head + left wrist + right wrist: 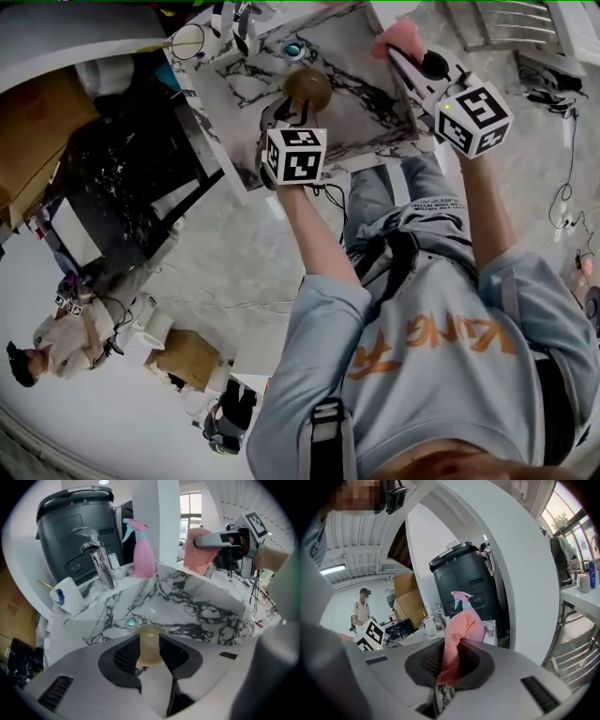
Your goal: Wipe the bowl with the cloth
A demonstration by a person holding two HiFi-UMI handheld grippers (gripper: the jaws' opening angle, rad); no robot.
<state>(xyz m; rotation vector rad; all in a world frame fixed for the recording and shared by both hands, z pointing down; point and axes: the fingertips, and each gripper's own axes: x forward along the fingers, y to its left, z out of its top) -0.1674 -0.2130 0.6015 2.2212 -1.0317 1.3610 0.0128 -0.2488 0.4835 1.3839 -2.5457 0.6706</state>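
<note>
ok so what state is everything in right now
bowl: in sink, not gripped
cloth: bunched, clamped
left gripper: open, jaws either side of bowl
right gripper: shut on cloth
tap: no water running
spray bottle: upright

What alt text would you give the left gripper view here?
The left gripper, jaws open, frames a yellowish bowl sitting in a marble-patterned sink. Behind stand a chrome faucet and a pink spray bottle; at upper right the right gripper clamps a pink cloth.
</note>
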